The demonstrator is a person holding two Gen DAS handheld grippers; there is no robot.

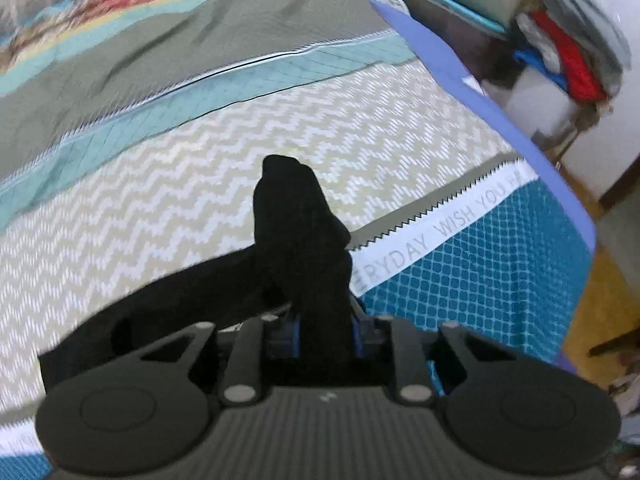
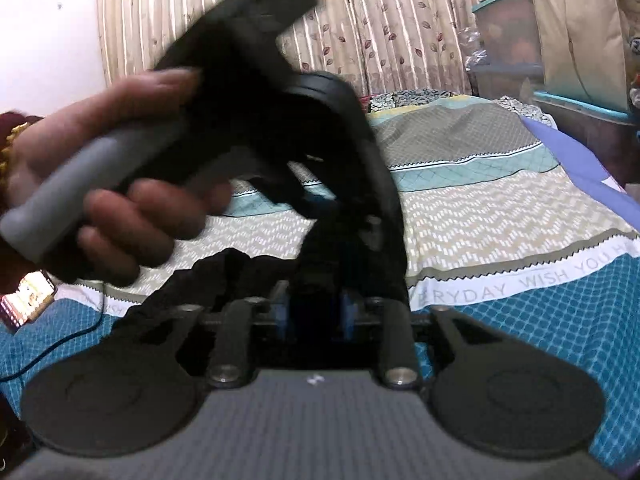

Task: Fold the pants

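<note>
The black pants (image 1: 296, 232) are bunched up between the jaws of my left gripper (image 1: 325, 332), which is shut on the cloth and holds it above the bed; a fold trails down to the left. In the right wrist view my right gripper (image 2: 316, 316) is also shut on the black pants (image 2: 224, 276), which hang to the left over the bedspread. The left gripper tool (image 2: 248, 92), held by a hand (image 2: 120, 184), fills the upper left of that view just above and in front of my right gripper.
The bed carries a patterned bedspread (image 1: 240, 140) with zigzag, teal and blue check bands. Its right edge (image 1: 520, 128) drops to a wooden floor. Plastic storage boxes (image 2: 508, 36) and piled clothes (image 1: 568, 52) stand beside the bed. A phone (image 2: 28, 296) lies at left.
</note>
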